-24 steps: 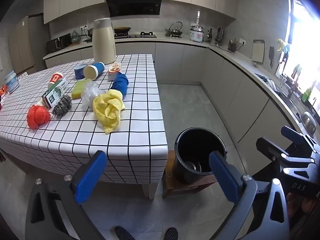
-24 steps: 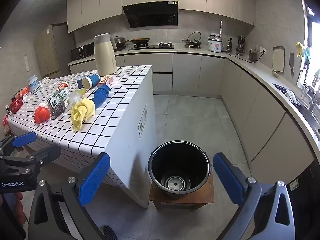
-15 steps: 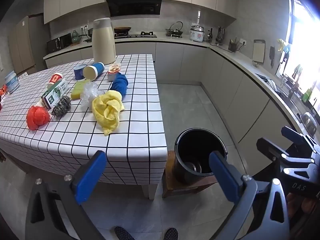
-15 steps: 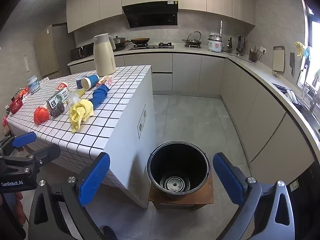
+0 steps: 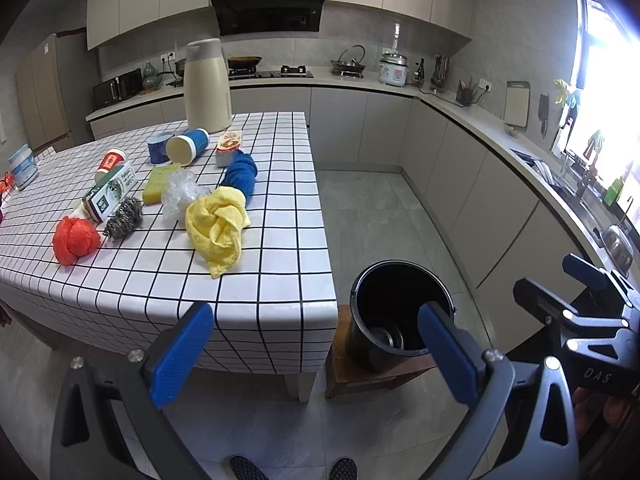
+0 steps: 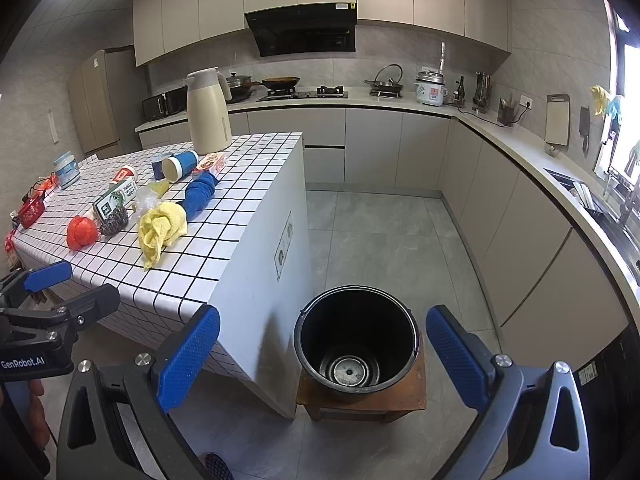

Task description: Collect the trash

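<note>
A black bucket [image 6: 356,338] sits on a low wooden stool [image 6: 404,396] on the floor, just off the corner of the white tiled island [image 5: 248,300]; it is round and deep, with nothing in it but a pale disc at the bottom. The rubbish is all up on the island, well apart from the bucket: one crumpled red bag [image 5: 74,240], one grey wire scourer [image 5: 124,218] just beside it, one wad of clear plastic [image 5: 180,194], one yellow sponge [image 5: 156,184], one green-and-white carton [image 5: 112,192], one small orange-printed box [image 5: 229,146], one red-and-white cup lying over [image 5: 110,162] and one blue cup on its side [image 5: 188,150]. Two cloths lie nearest the bucket's side of the island, a knotted yellow one [image 5: 218,228] and a rolled blue one [image 5: 240,174] touching it. A tall cream jug [image 5: 207,86] stands upright at the far end (clearly no rubbish).

Both tools hang short of the island, tipped downward. The left gripper [image 5: 316,354] has its blue pads spread as wide as they go, nothing between them; the right gripper [image 6: 324,360] is likewise wide and empty, its fingers framing the bucket's mouth from above. Two shoe tips [image 5: 292,468] show below.
</note>
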`<action>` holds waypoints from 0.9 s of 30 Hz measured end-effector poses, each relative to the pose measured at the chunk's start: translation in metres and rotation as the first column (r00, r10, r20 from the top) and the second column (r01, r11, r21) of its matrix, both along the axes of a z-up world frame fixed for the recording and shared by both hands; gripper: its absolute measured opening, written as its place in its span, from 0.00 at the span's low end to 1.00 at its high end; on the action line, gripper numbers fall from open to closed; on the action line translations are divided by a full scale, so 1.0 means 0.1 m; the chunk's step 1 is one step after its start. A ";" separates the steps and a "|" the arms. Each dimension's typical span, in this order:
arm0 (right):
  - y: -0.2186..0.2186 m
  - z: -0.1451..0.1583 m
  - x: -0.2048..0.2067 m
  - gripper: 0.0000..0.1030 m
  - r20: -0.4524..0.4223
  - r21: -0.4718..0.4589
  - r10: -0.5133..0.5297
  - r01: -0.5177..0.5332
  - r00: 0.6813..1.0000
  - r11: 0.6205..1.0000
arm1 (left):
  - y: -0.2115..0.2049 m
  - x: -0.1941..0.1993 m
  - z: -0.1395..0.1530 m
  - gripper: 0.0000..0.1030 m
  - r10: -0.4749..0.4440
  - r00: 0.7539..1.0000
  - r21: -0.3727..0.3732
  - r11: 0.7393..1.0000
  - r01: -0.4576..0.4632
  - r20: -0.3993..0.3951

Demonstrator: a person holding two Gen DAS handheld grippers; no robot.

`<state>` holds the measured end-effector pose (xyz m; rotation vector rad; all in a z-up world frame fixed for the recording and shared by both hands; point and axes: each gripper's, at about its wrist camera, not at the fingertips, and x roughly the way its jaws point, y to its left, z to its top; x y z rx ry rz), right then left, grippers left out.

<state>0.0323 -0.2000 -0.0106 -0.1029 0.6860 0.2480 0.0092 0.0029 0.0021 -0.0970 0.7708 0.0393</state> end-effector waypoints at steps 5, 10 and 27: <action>0.02 0.01 -0.01 1.00 0.001 0.000 0.001 -0.001 1.000 1.000 | 0.00 0.01 0.00 1.00 0.001 1.000 0.000 1.000 -0.001 -0.001; 0.02 0.02 -0.02 1.00 0.000 0.001 -0.001 0.001 1.000 1.000 | 0.01 0.00 0.02 1.00 -0.003 1.000 -0.002 1.000 0.003 -0.001; 0.01 0.02 -0.06 1.00 -0.001 0.005 -0.008 0.008 1.000 1.000 | -0.03 -0.02 0.03 1.00 -0.006 1.000 -0.003 1.000 0.006 -0.002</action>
